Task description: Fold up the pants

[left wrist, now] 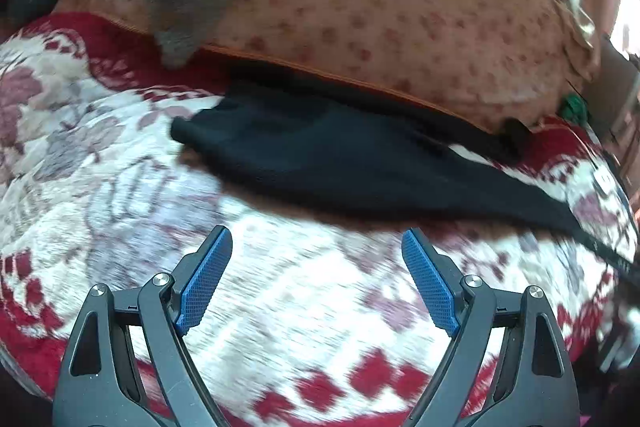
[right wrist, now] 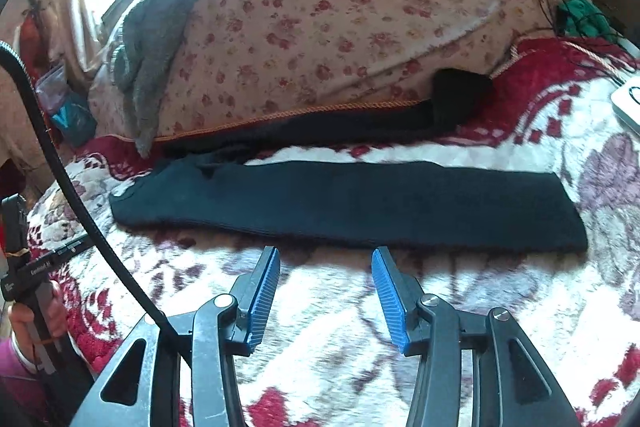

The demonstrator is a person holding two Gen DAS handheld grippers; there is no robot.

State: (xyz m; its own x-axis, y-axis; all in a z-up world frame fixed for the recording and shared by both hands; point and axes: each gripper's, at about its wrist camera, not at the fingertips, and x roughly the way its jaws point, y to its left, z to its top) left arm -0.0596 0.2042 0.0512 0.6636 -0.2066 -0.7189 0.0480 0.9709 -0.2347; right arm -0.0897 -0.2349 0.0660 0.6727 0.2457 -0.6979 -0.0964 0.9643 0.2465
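Black pants (right wrist: 352, 203) lie flat on the red and white patterned blanket (right wrist: 360, 327), stretched left to right as a long band. In the left wrist view the pants (left wrist: 320, 155) lie beyond the fingers, with one end tapering off to the right. My left gripper (left wrist: 316, 247) is open and empty, above the blanket short of the pants. My right gripper (right wrist: 325, 261) is open and empty, its tips just in front of the pants' near edge. The left gripper's body also shows at the left edge of the right wrist view (right wrist: 24, 263).
A floral quilt (right wrist: 340, 19) is heaped behind the pants, with a grey cloth (right wrist: 156, 39) draped over its left side. More black fabric (right wrist: 456, 95) pokes out under the quilt. A green object with cords (right wrist: 580, 15) and a white object (right wrist: 628, 103) lie at the right.
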